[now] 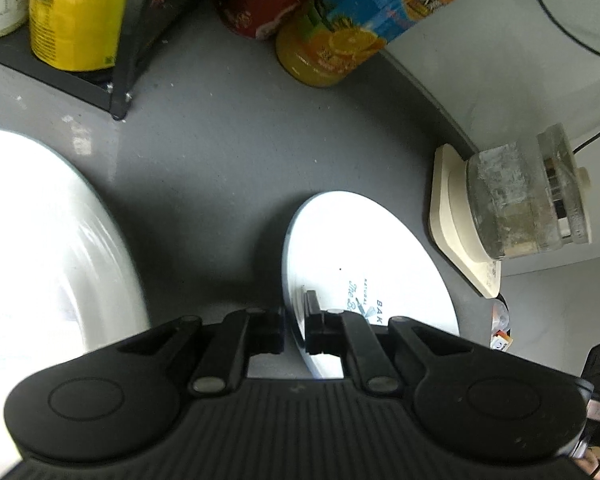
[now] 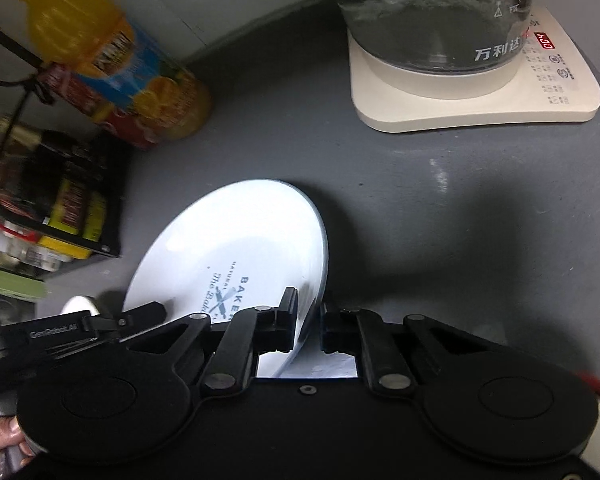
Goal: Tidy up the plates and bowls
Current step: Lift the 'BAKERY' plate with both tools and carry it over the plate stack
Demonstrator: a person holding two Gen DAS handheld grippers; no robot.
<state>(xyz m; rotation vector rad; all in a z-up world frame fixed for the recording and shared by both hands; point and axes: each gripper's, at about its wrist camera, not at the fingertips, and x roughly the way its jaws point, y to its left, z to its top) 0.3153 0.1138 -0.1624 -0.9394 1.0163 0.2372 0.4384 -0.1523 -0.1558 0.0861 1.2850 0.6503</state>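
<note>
Left wrist view:
Left claw (image 1: 294, 330): jaws drawn in on the near rim of the plate (image 1: 364, 264), one finger under, one on top; it looks pinched.
Plate: white, glazed, round, blue print near the claw; tilted, its face running away and right from the claw, far edge toward the counter's (image 1: 220, 152) right edge by the kettle (image 1: 528, 196).
Bowl (image 1: 48, 248): large, white, glaring, at the counter's left, well apart from the plate.
Rack (image 1: 120, 60): black metal, back left, jars inside.

Right wrist view:
Right claw (image 2: 308, 330): jaws straddle the plate's (image 2: 236, 248) right rim with a visible gap on the right side; I cannot tell if it bites.
Plate: leans away and left; smooth, likely slippery.
Left claw (image 2: 140, 316): at the plate's opposite rim, so both hands are equally near.
Bottle (image 2: 112, 56): orange plastic, back left.
Kettle (image 2: 432, 12): glass on a cream base, back right corner.
</note>
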